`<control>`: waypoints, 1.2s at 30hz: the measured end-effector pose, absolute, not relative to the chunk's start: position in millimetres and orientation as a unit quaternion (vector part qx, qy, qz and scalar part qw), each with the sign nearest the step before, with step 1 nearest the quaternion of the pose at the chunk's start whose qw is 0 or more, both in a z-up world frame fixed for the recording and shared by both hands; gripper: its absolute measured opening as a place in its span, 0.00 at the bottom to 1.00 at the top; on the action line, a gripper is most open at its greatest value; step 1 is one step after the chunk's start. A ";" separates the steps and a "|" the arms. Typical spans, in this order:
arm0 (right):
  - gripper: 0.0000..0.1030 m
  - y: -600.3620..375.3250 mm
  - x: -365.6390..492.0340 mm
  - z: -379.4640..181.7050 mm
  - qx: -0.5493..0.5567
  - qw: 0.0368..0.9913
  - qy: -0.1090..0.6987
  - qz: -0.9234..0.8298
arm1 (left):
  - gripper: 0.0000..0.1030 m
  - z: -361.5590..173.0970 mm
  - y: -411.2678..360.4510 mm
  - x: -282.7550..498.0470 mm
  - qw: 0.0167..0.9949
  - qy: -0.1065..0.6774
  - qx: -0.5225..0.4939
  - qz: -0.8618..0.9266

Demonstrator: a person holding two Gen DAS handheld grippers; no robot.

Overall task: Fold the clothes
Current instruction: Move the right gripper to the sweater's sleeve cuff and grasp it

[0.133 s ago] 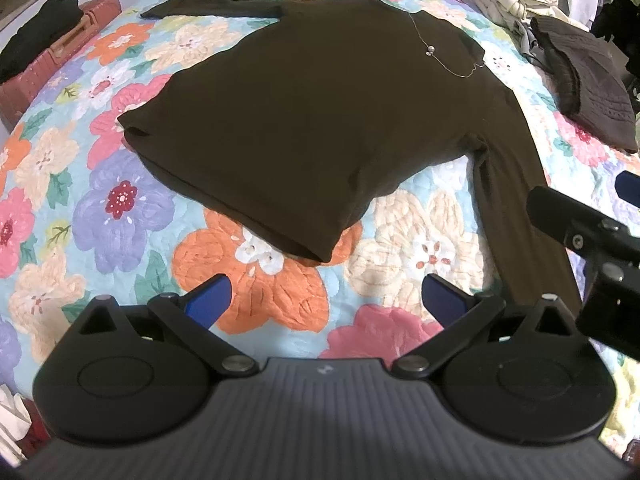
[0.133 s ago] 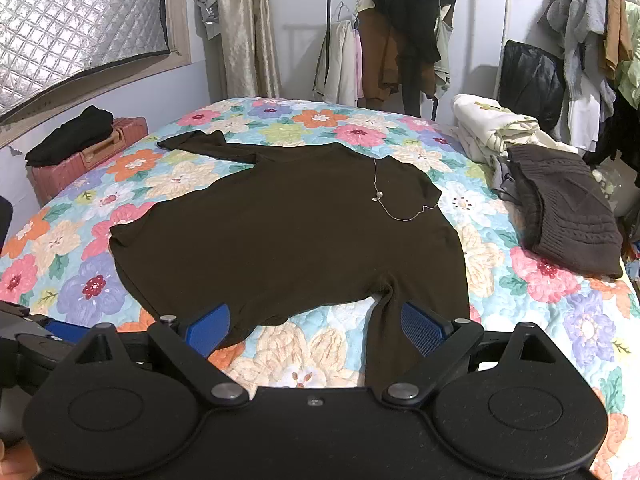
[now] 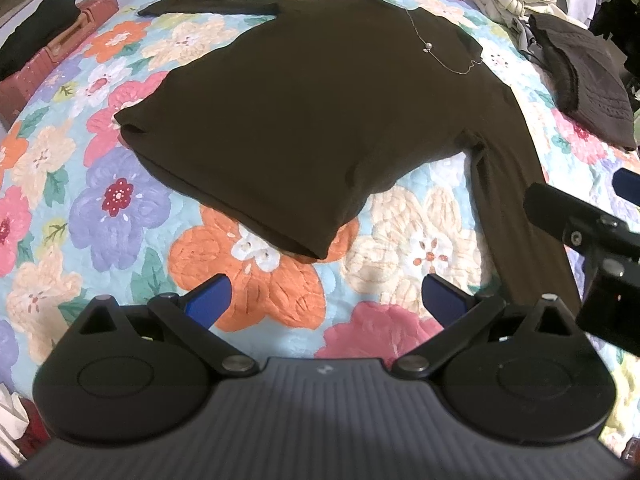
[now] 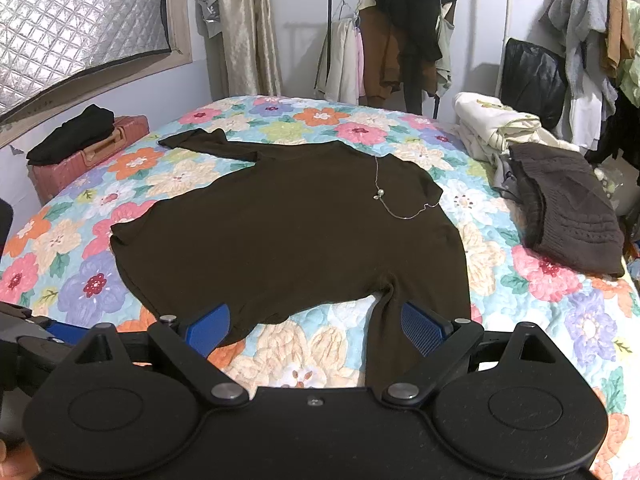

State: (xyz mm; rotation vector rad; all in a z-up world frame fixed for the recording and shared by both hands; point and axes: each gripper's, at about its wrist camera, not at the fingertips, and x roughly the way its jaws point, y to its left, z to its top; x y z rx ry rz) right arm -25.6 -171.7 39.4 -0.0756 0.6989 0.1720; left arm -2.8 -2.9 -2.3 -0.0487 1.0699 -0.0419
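The dark long-sleeved top (image 4: pixel 288 224) lies spread flat on the bed, ahead of both tools, its hem toward the left tool's side and its collar toward the right, which looks like a layout meant to make the first fold easy. One sleeve (image 4: pixel 416 320) runs back toward the right tool (image 4: pixel 316 326), passing just inside its right finger; the other sleeve (image 4: pixel 208 144) stretches away at the far end. A thin chain with a small bead (image 4: pixel 380 194) rests on the chest near the collar, and it may slide or snag once the cloth is lifted. The right tool hangs with its blue pads spread wide and nothing between them, seemingly lined up over the near sleeve. The left tool (image 3: pixel 324 298) is likewise spread wide and empty, poised above the floral quilt (image 3: pixel 276 288) just short of the top's near hem corner (image 3: pixel 316 250). No fold is made yet, by the look of it. Farther right sit a brown knit garment (image 4: pixel 568 216) and a pale folded pile (image 4: pixel 496 124), probably finished or waiting pieces.
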 end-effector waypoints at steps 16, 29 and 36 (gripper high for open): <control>0.92 -236.1 -14.1 14.2 0.005 0.893 0.412 0.183 | 0.89 -30.6 -36.9 -5.9 0.848 0.522 -0.015 -0.092; 0.90 -315.0 -34.9 -32.9 -0.004 0.853 0.478 0.209 | 0.77 -62.2 -100.7 -18.2 0.824 0.534 0.019 -0.189; 0.80 -336.0 -36.4 -62.8 0.035 0.818 0.532 0.218 | 0.68 -77.4 -123.0 -19.4 0.794 0.559 0.015 -0.238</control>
